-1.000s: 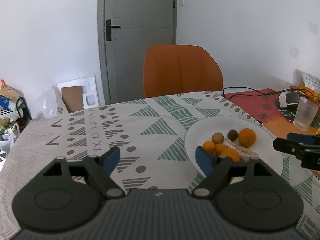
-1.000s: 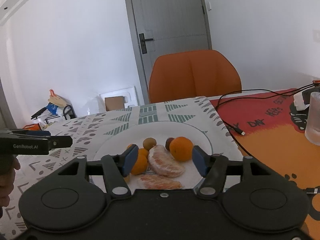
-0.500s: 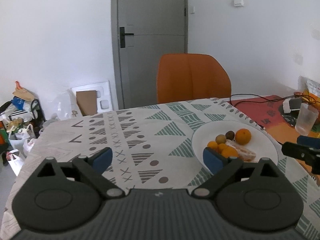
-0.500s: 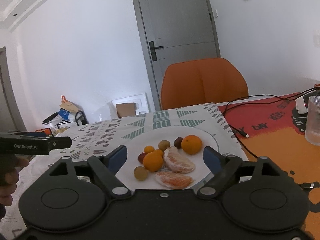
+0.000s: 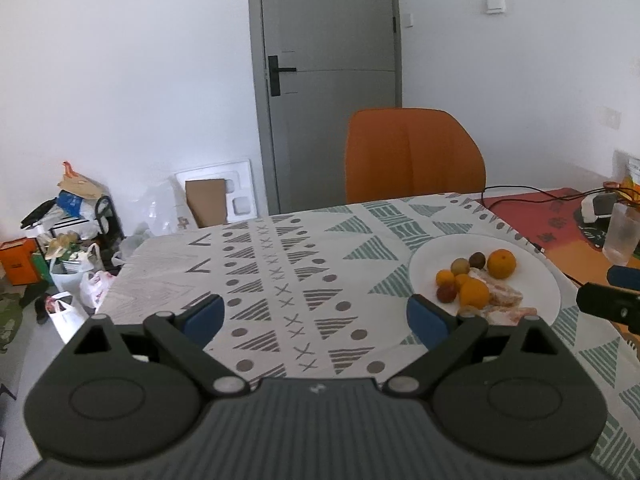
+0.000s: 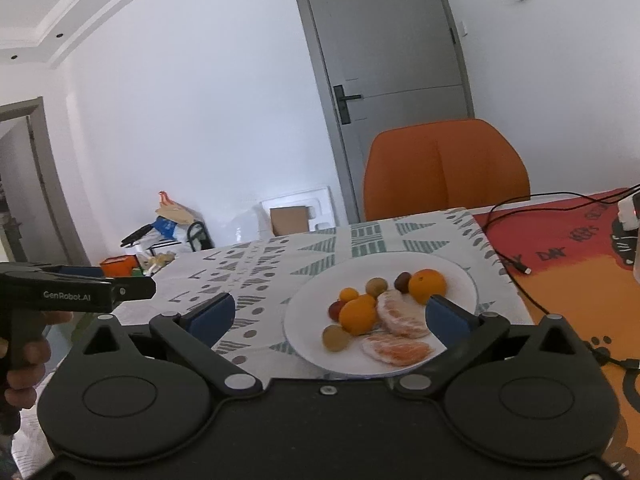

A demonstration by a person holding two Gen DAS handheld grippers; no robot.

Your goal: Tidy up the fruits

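Both tools, the left tool [image 5: 316,318] and right tool [image 6: 328,316], have just spread wide and backed off empty, leaving fruits [image 6: 376,312] on the plate [image 6: 304,332] at 12 o'clock, apparently arranged.

Glossy white ceramic-looking plate [image 6: 460,272], matt printed cloth tablecloth [image 5: 280,264], matt black plastic gripper frame [image 5: 316,432], clear ribbed plastic cup [image 5: 622,236], smooth orange chair back [image 5: 412,156].
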